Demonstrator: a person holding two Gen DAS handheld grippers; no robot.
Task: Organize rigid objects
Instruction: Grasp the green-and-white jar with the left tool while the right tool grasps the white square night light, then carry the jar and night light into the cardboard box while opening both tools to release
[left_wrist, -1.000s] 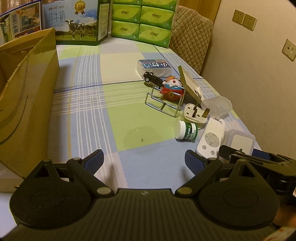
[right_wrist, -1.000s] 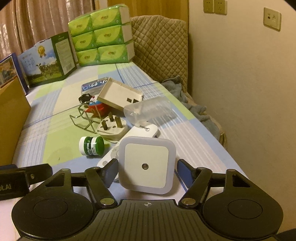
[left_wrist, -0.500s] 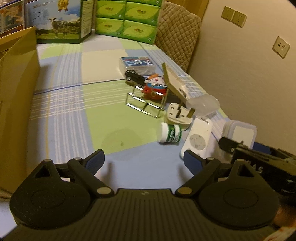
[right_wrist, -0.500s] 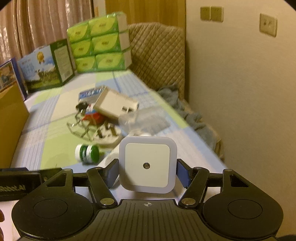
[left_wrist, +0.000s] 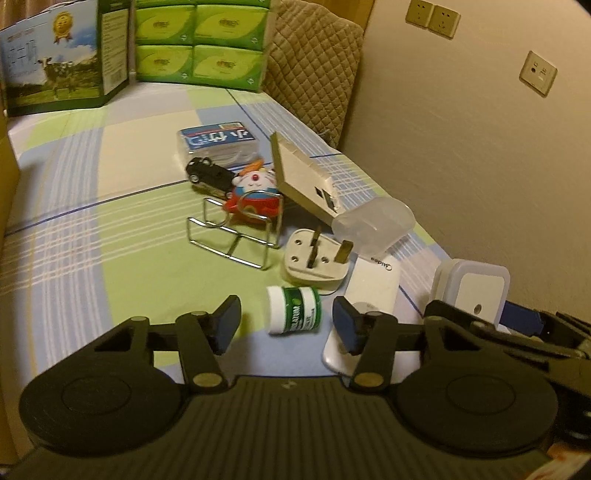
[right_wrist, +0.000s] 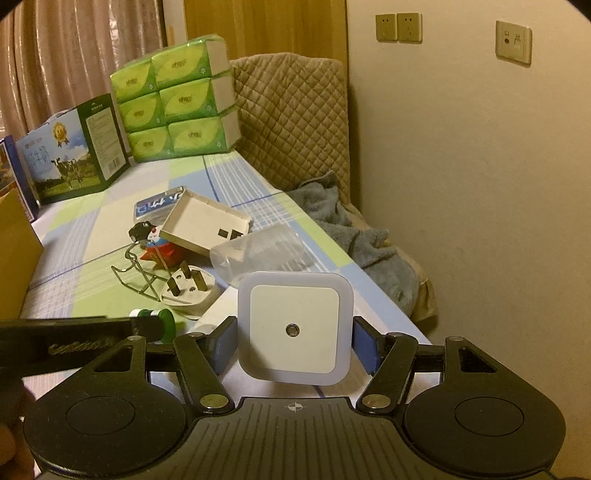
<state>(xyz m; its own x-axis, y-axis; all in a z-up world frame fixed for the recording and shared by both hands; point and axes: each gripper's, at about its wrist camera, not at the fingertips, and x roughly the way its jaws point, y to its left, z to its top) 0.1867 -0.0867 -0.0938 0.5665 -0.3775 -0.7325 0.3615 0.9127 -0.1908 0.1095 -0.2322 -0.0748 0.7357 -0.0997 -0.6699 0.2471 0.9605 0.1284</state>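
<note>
The right gripper grasps the white night light above the table edge; the left gripper – jaws just closing – straddles the small green jar without touching it.

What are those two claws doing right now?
Left gripper: open, jaws just closing around the small green jar, not touching.
Right gripper: shut on the white night light.

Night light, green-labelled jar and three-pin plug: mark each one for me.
night light (right_wrist: 294, 324), right wrist view, on its white front face.
green-labelled jar (left_wrist: 295, 310), left wrist view, on its label.
three-pin plug (left_wrist: 314, 267), left wrist view, on its white pin face.
</note>
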